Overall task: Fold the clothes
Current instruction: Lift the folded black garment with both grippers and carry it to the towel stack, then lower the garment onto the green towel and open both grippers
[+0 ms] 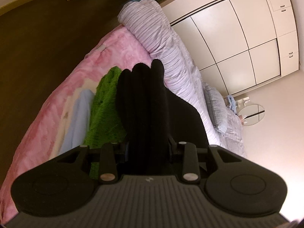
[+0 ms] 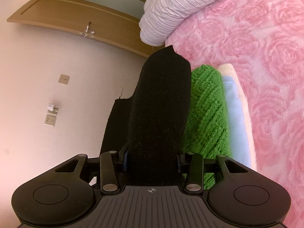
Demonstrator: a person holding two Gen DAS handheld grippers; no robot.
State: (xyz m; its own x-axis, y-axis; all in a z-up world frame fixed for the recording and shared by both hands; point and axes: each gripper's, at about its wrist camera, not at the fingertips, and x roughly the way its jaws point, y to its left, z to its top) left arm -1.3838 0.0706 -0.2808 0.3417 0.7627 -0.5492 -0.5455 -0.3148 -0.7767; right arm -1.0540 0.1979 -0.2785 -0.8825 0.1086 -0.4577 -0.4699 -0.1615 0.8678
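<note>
Two hand-held grippers carry a black knitted garment (image 1: pixel 144 102) above a bed, each clamped on a thick bunch of it. The left gripper (image 1: pixel 148 148) has its jaws closed on gathered black folds that fill the gap between them and bulge forward, hiding the fingertips. The right gripper (image 2: pixel 152 157) likewise grips a broad wad of the same dark knit (image 2: pixel 161 104), which rises straight up the middle of the right wrist view and blocks whatever lies directly ahead.

Just beside the held cloth lies a small stack of folded items on a pink rose-patterned blanket (image 2: pixel 266 66): a green knit piece (image 2: pixel 207 110) nearest the black garment, then a pale blue one (image 2: pixel 234 114), then a cream one (image 2: pixel 230 70) at the outer edge (whether the black fabric touches the green cannot be told from either view). The left wrist view shows the same row from the other side, green (image 1: pixel 106 104) next to the black, pale blue (image 1: pixel 79 117) beyond it.

A rolled lilac striped duvet (image 1: pixel 161 43) lies along the far side of the blanket, with a striped pillow (image 1: pixel 216 110) further on. Behind it stands a cream wardrobe (image 1: pixel 237 38) with panelled doors, and a round mirror (image 1: pixel 250 114) hangs low on the wall. The right wrist view takes in a wooden door (image 2: pixel 79 13) with a metal handle, and wall sockets (image 2: pixel 50 120).
</note>
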